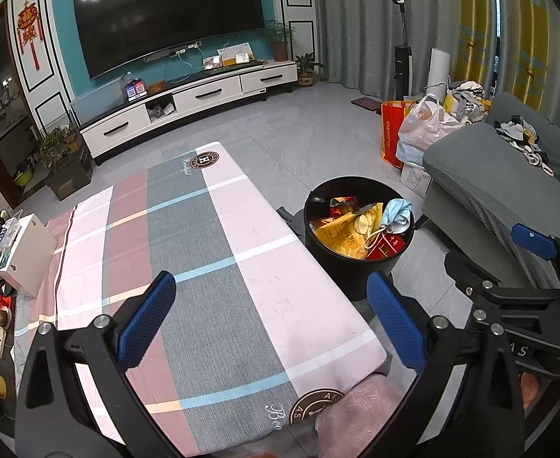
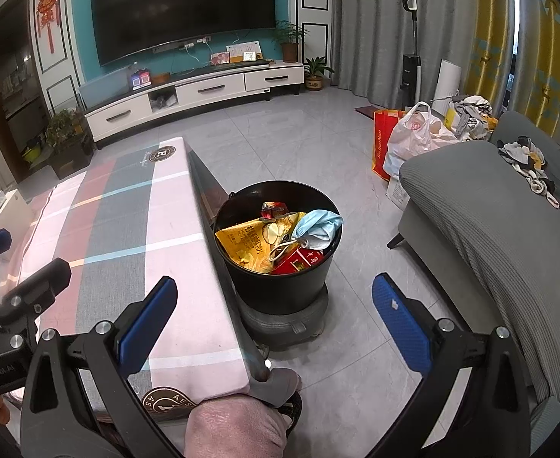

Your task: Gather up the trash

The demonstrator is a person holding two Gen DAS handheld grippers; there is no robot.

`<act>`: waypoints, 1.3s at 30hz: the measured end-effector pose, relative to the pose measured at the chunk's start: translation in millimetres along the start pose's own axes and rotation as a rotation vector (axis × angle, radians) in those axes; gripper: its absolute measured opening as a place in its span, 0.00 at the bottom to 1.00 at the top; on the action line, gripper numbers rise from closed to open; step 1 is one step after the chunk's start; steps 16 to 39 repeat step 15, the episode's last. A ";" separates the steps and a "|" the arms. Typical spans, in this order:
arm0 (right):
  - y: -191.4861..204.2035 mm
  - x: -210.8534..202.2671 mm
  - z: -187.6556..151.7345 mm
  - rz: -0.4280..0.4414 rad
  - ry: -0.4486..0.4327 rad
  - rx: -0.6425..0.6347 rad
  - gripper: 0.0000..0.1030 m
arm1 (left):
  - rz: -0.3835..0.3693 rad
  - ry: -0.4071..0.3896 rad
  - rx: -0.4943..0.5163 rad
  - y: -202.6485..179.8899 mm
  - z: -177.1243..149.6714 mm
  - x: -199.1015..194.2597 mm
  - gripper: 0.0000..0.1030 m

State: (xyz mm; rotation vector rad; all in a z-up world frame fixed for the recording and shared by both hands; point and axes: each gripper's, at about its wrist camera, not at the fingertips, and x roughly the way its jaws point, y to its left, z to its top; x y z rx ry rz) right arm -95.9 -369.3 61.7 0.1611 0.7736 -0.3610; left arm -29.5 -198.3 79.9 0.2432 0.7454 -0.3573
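A round black plastic bin [image 2: 280, 290] stands on the grey tiled floor [image 2: 318, 152], just beside the long edge of a low table draped in a pink, grey and rose plaid cloth [image 1: 219, 252]. Inside lie crinkled yellow snack bags [image 2: 249, 244], a pale blue face mask [image 2: 318, 225] and a red carton [image 2: 299, 261]. The bin sits ahead of both tools and between them, nearer the right gripper [image 2: 274, 324], which hovers over the table's edge with its blue textured pads spread wide and nothing held. The left gripper [image 1: 270, 324], likewise splayed and empty, hangs above the tablecloth, with the bin ahead to its right. The cloth in view appears bare of litter, so the collecting seems largely done. A grey ribbed sofa [image 2: 490, 210] flanks the bin's far side.
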 end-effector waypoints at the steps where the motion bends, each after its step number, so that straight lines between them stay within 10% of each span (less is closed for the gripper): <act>1: 0.1 -0.1 0.0 0.001 -0.001 0.000 0.97 | 0.000 0.000 0.000 0.5 -0.1 0.2 0.97; 39: 0.0 -0.4 -0.1 0.002 -0.002 -0.001 0.97 | 0.001 0.000 -0.003 3.7 1.9 -0.3 0.97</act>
